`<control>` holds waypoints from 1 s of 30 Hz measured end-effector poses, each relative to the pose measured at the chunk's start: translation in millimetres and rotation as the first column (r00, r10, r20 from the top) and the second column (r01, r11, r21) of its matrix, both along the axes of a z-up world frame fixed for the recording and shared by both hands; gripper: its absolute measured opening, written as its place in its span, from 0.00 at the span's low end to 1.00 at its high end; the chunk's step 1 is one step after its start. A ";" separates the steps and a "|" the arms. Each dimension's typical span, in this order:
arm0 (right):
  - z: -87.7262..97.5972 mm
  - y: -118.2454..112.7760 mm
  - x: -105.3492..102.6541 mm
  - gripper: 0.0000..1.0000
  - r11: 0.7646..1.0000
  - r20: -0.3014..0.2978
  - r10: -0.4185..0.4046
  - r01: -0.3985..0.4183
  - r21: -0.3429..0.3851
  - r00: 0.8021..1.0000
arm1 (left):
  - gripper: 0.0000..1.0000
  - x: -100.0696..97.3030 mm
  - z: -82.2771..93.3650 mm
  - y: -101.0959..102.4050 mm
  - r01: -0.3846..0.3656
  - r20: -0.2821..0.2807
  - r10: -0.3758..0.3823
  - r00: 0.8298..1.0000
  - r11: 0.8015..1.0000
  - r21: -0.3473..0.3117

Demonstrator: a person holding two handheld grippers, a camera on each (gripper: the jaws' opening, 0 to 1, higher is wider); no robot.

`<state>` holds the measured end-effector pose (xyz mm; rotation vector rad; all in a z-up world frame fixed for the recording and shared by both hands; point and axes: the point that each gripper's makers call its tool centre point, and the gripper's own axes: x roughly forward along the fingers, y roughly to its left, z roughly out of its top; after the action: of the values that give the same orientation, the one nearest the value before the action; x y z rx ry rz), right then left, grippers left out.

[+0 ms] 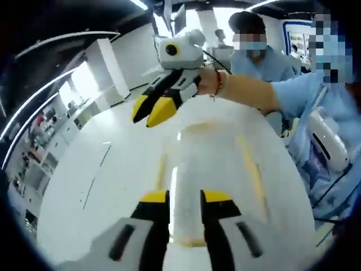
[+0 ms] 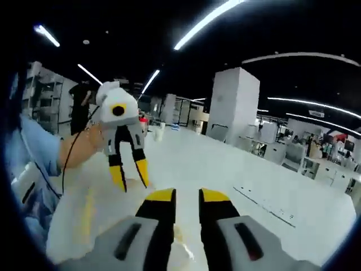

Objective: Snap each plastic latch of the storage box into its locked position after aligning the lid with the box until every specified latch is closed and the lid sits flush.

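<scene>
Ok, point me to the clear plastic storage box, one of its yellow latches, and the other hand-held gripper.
Clear plastic storage box (image 1: 217,152): left gripper view, lid top.
Yellow latch (image 1: 252,172): left gripper view, right-side strip.
Right hand-held gripper (image 1: 151,111): left gripper view, between its yellow fingertips.

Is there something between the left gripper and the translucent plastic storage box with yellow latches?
Nothing visible does. The left gripper hangs directly over the translucent plastic storage box, jaws slightly apart, with no object between. The right gripper hovers at the box's far end, off to the side.
</scene>
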<state>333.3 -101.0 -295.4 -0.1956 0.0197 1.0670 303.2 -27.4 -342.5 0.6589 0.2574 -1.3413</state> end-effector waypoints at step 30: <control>-12.8 -171.2 -110.1 0.22 0.710 0.404 -0.694 0.661 0.243 0.596 | 0.30 -26.1 73.8 236.8 -0.552 0.076 0.901 0.428 0.327 -0.767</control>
<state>223.2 -272.3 -308.3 -0.3500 -0.3642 0.2150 277.1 209.3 -268.6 0.1711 -0.3267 -0.1863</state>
